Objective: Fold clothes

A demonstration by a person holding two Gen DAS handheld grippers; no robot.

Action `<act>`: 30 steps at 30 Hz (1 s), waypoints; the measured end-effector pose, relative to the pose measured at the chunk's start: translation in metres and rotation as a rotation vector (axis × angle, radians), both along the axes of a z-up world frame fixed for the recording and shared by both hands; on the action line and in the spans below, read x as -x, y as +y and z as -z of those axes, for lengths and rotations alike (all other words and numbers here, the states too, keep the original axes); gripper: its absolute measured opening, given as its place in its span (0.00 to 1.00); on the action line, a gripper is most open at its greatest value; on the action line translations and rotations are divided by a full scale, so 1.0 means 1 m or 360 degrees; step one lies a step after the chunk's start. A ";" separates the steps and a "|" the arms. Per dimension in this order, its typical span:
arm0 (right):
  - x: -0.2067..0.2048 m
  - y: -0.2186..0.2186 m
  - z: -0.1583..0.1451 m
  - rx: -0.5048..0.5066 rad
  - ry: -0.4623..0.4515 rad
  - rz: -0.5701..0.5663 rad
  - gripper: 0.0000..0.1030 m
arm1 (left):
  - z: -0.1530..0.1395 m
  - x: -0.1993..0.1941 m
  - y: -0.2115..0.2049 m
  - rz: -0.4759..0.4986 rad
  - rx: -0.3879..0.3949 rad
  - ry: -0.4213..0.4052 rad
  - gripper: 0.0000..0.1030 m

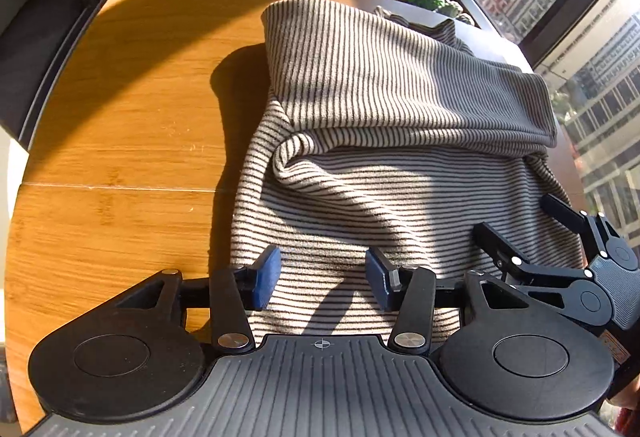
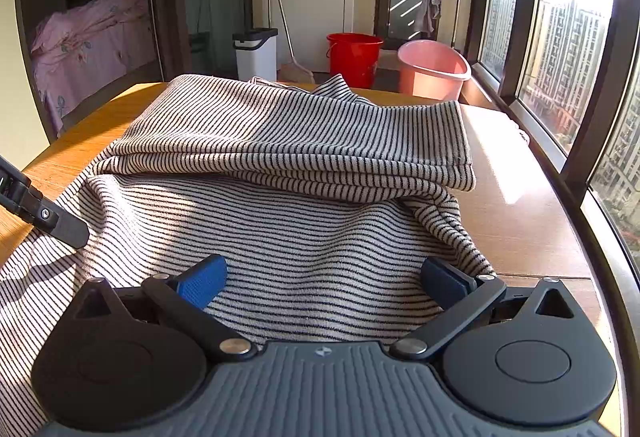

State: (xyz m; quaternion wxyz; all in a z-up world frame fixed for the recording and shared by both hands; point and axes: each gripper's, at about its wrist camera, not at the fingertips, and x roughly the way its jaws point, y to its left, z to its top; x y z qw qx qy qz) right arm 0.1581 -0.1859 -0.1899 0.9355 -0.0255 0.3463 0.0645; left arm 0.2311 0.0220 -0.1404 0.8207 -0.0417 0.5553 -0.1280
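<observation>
A beige garment with thin dark stripes (image 1: 380,125) lies on the wooden table (image 1: 120,117); its far part is folded back over the near part, leaving a thick fold edge across the middle. It also shows in the right wrist view (image 2: 280,165). My left gripper (image 1: 324,277) is open, its blue pads just above the garment's near left edge, holding nothing. My right gripper (image 2: 320,281) is open wide over the near right part of the garment, empty. The right gripper shows at the right of the left wrist view (image 1: 520,229).
Beyond the table's far edge stand a pink basin (image 2: 434,69), a red bucket (image 2: 354,57) and a white bin (image 2: 256,53). Windows run along the right side. The table (image 2: 520,197) has bare wood left and right of the garment.
</observation>
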 end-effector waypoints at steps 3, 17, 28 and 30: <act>-0.002 -0.001 -0.001 0.0001 0.0015 -0.0011 1.00 | 0.000 -0.004 -0.002 0.0008 -0.0063 -0.0009 0.50; -0.032 -0.036 -0.052 -0.0199 0.0126 -0.0071 1.00 | -0.037 -0.060 0.028 -0.0373 0.0252 -0.0029 0.81; -0.171 -0.121 -0.066 -0.0644 0.0419 0.0329 0.73 | -0.015 -0.162 -0.010 -0.0399 0.0099 0.0053 0.85; -0.189 -0.115 -0.049 -0.0552 0.0509 0.0394 0.54 | -0.007 -0.169 -0.015 -0.0411 0.0036 0.0067 0.82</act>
